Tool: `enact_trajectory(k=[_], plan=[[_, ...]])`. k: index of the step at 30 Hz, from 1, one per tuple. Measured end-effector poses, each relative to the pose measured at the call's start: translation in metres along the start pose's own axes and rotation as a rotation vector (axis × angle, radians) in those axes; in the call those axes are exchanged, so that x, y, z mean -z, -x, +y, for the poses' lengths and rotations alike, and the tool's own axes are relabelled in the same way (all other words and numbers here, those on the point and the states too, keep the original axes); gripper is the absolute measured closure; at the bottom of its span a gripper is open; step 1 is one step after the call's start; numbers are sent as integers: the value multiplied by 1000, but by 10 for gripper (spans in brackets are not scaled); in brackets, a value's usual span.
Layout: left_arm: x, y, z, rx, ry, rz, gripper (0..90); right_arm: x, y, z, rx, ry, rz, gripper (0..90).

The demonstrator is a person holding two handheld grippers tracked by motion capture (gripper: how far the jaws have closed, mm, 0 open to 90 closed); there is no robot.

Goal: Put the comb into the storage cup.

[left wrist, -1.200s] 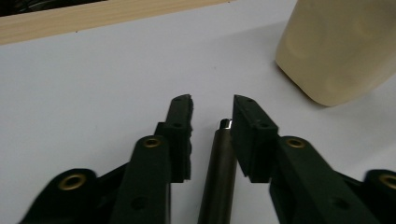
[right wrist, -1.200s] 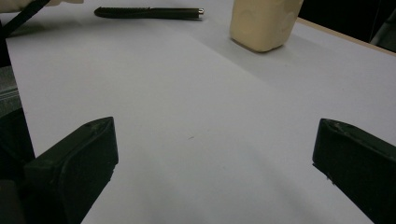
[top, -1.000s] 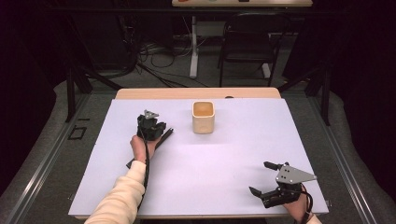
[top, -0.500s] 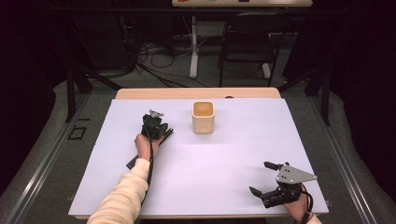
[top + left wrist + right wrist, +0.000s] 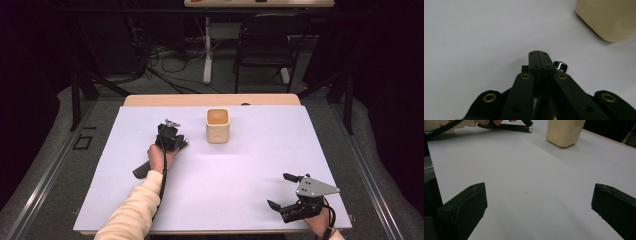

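A cream square cup point(image 5: 218, 125) stands upright at the middle back of the white table; it also shows at the top right point(image 5: 609, 17) and far ahead point(image 5: 564, 131). My left gripper point(image 5: 179, 141) points down at the table just left of the cup. Its jaws point(image 5: 538, 53) are pressed together with nothing seen between the tips. A black rod point(image 5: 141, 170) lies flat under that hand, and its silver tip point(image 5: 560, 65) pokes out beside the jaws. My right gripper point(image 5: 278, 190) rests near the front right corner, open, with only bare table between its fingers point(image 5: 539, 195).
The white sheet point(image 5: 240, 175) covers a wooden table point(image 5: 210, 100) whose back edge shows behind the cup. A dark chair point(image 5: 265, 45) and cables stand on the floor beyond. A cable runs along the left sleeve point(image 5: 135, 210).
The left hand has shifted slightly to the right, toward the cup. The right gripper has stayed where it was.
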State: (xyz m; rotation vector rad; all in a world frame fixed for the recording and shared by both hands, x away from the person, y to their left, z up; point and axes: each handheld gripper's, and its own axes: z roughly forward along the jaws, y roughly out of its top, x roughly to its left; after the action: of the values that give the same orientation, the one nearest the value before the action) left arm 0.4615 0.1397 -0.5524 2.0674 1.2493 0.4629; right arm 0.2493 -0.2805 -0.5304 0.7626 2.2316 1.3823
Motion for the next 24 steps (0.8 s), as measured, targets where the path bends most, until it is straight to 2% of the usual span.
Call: enact_trajectory(k=[7,11,19,24], plan=[[1,4,-2,-15,-14,-16,900,1,0,0,5,1,-3,0],[3,7,-2,-22,-4,-32,900,1,0,0,8,0,-3,0],[8,13,-5,-64,-25,-56,900,2,0,0,9,1,-4,0],[11,16,-5,-76,-29,-71,900,2,0,0,7,3,-4,0]])
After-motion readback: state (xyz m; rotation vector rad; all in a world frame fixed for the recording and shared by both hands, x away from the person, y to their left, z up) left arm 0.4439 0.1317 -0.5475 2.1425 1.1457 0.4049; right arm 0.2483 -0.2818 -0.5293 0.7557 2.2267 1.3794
